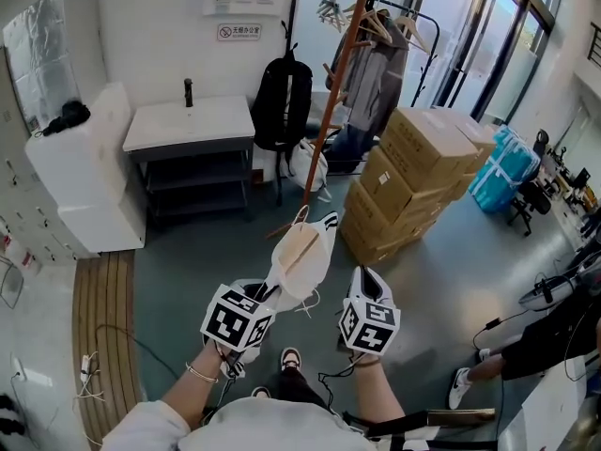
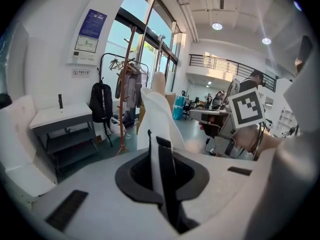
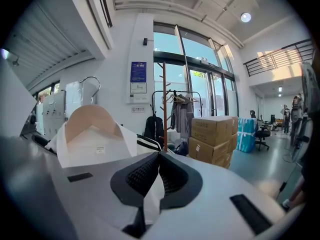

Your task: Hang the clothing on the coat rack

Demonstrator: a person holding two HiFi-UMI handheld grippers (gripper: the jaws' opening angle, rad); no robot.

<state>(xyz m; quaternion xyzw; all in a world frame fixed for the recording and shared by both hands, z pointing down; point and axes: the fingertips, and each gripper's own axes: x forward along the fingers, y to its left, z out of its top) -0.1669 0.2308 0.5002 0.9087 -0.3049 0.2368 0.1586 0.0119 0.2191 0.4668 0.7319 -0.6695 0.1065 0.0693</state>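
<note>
The white shirt [image 1: 302, 256] with black-striped trim and beige inner collar hangs between the left claw [image 2: 161, 165] and the right claw [image 3: 156, 173], both clenched on its cloth, with the coat rack [image 1: 331, 111] at 12 o'clock.

Office lobby: cartons [image 1: 413, 177], desk chairs [image 1: 528, 200]

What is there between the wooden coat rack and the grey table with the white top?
A black backpack is between the coat rack and the table. Both the head view and the left gripper view show it.
</note>
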